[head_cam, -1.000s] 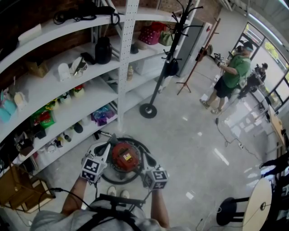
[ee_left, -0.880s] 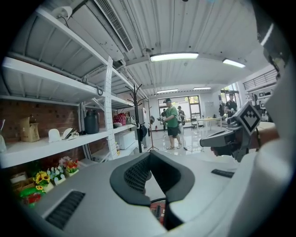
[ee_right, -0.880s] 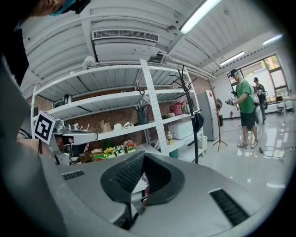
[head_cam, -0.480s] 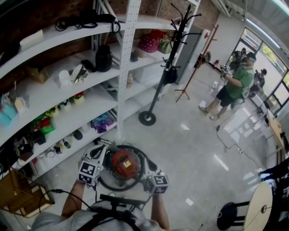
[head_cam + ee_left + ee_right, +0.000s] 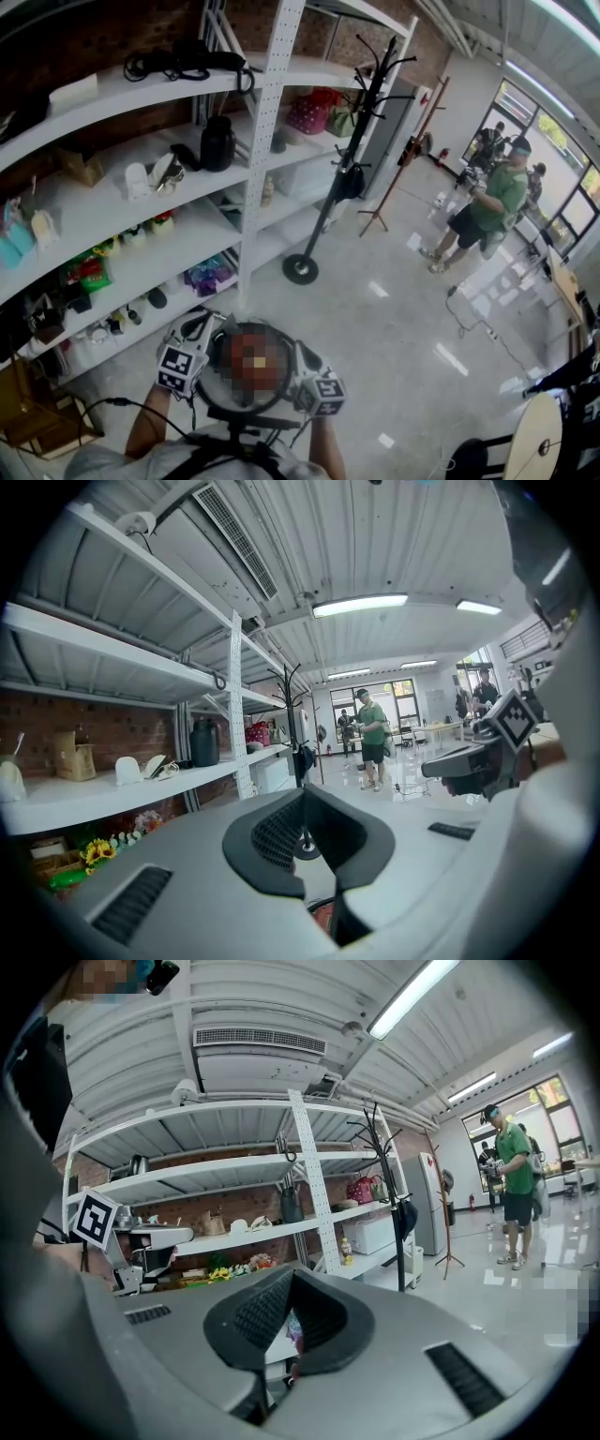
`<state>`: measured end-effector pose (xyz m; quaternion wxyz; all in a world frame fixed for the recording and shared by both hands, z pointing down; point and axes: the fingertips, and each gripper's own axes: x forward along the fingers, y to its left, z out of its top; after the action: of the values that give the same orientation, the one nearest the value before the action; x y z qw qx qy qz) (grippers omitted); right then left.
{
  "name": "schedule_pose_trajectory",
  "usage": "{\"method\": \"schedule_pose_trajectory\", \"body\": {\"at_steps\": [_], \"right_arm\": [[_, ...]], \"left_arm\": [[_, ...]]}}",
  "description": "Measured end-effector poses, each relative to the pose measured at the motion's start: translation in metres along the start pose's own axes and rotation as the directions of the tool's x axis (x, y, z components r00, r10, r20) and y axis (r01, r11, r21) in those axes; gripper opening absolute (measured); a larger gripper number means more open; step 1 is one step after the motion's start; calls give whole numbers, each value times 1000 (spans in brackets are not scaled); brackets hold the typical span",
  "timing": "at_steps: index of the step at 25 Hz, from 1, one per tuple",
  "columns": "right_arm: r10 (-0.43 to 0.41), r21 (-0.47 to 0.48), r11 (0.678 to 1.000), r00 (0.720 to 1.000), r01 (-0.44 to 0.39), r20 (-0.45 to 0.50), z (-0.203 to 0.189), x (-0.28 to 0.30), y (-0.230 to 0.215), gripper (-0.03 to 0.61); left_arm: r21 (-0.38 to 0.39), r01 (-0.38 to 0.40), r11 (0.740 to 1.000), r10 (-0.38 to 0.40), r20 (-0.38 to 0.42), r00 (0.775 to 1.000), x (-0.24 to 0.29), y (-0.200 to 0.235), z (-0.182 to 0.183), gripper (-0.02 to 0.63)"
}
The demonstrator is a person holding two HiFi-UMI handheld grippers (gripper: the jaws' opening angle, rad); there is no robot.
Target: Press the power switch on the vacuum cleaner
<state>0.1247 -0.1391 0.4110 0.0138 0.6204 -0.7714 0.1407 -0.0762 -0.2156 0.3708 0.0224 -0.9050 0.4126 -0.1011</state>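
Your left tongs (image 5: 200, 328) and right tongs (image 5: 302, 356), both clenched empty, flank the red vacuum cleaner (image 5: 246, 411) on the floor (image 5: 394, 309) by the shelving (image 5: 272, 141).

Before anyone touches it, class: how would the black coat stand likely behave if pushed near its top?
The coat stand would probably tip rather than slide: it is a tall, thin pole on a small round base. It looks stiff, likely metal. The dark bag hanging partway up might swing and add wobble.
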Motion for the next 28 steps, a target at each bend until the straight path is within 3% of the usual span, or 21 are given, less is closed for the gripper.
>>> {"method": "schedule_pose_trajectory", "body": {"at_steps": [28], "right_arm": [[24,-24,999,1000,-23,1,-2,-4,15,11]], "left_arm": [[25,12,1000,-12,8,1000,-7,-7,2,6]]}}
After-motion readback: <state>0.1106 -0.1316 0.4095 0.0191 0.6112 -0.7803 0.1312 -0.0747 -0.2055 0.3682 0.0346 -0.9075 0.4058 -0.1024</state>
